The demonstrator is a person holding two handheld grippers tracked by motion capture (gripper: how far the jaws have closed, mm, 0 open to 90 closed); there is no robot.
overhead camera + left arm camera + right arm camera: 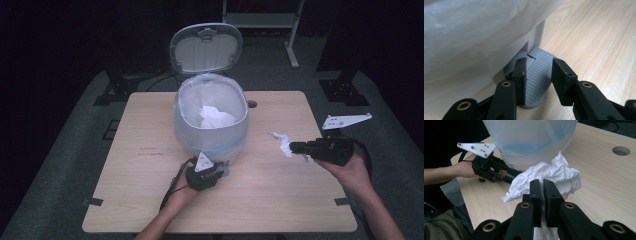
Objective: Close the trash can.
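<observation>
High view: a small pedal bin (210, 131) with a white liner is being kept open, its lid (206, 48) tilted up, and 1 crumpled tissue (216, 118) is already lying inside. The left gripper (222, 169) is being pressed down on the grey pedal (539, 75) at the bin's foot; in the left gripper view its jaws are standing a little apart, astride the pedal and not pinching it. A second paper wad (546, 178) is being pinched between the tightly closed jaws of the right gripper (542, 188), just ahead of the fingertips and lifted off the wooden table (150, 185), well to the side of the bin. As a judgement, 1 piece is done, and what is left is carrying this wad over the rim, releasing it, then freeing the pedal.
</observation>
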